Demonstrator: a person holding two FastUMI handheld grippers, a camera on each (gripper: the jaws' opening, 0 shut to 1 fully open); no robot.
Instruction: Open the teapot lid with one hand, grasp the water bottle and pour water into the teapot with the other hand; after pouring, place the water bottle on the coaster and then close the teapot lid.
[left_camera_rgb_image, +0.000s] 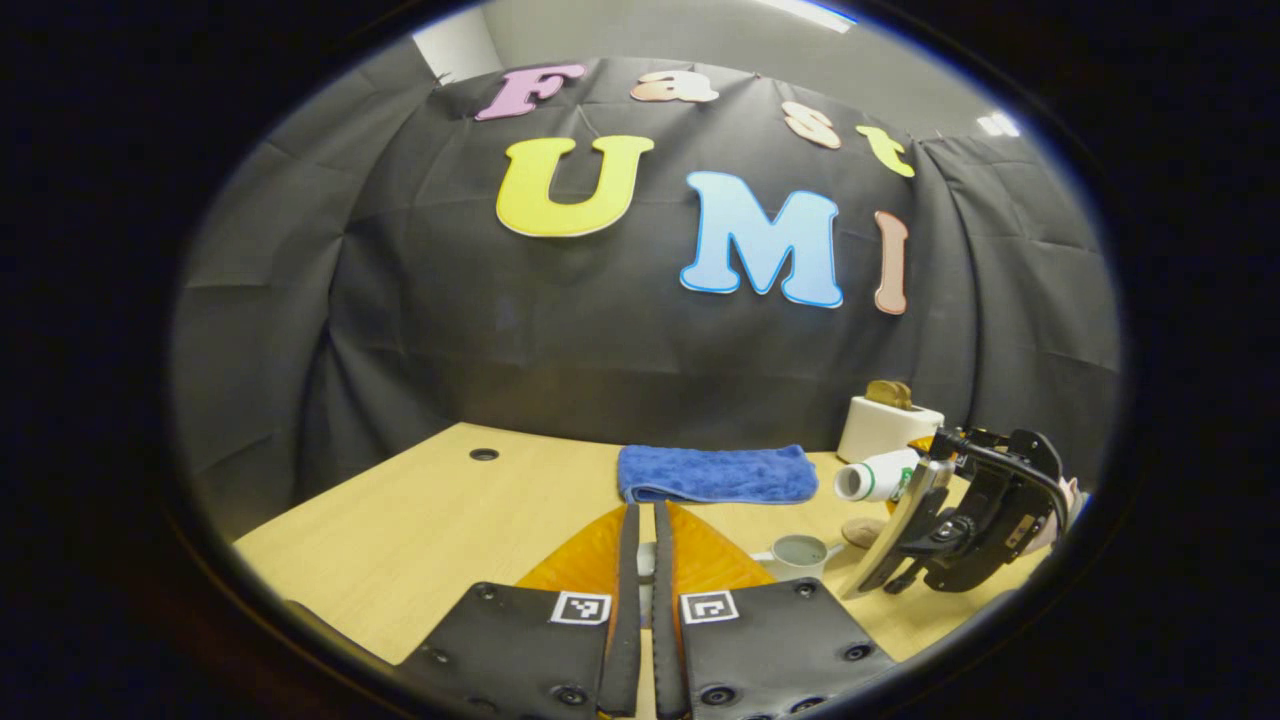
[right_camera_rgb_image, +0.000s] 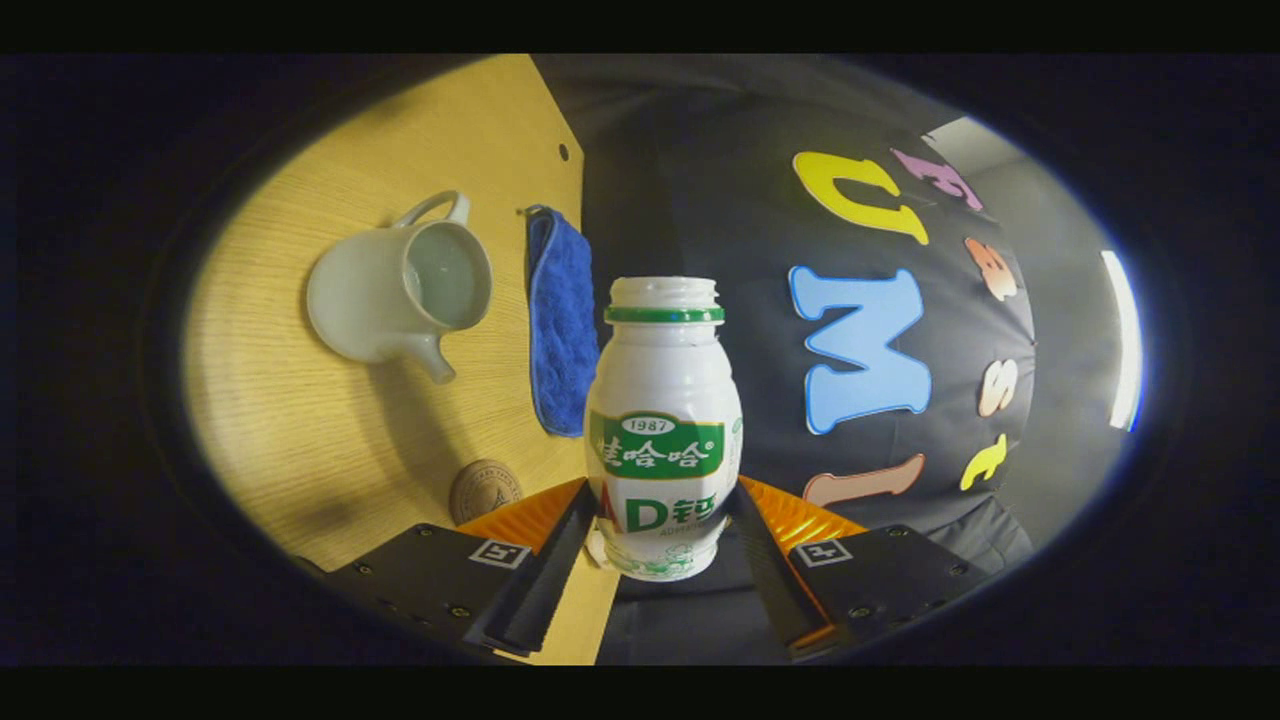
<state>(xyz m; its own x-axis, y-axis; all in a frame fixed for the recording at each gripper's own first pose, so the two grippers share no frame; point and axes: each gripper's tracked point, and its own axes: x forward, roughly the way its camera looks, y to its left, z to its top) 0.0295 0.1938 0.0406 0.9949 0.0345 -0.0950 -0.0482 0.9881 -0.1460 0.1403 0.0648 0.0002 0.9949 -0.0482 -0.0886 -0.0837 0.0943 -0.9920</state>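
Note:
In the right gripper view my right gripper (right_camera_rgb_image: 666, 492) is shut on a white water bottle (right_camera_rgb_image: 662, 400) with a green label and no cap. The view is rolled, so the bottle lies tilted on its side above the table. A white teapot (right_camera_rgb_image: 398, 285) stands lidless with water inside, and a round brown coaster (right_camera_rgb_image: 484, 490) lies near it. In the left gripper view my left gripper (left_camera_rgb_image: 645, 515) has its fingers almost together on a small pale piece, apparently the teapot lid (left_camera_rgb_image: 646, 562). The teapot (left_camera_rgb_image: 797, 555) sits to its right, beside the right gripper (left_camera_rgb_image: 960, 520) and the bottle (left_camera_rgb_image: 878, 477).
A folded blue cloth (left_camera_rgb_image: 715, 473) lies at the back of the wooden table (left_camera_rgb_image: 430, 530). A white toaster-like box (left_camera_rgb_image: 885, 425) stands at the back right. A small round hole (left_camera_rgb_image: 484, 454) marks the tabletop at the left. A hand (left_camera_rgb_image: 1070, 495) holds the right gripper.

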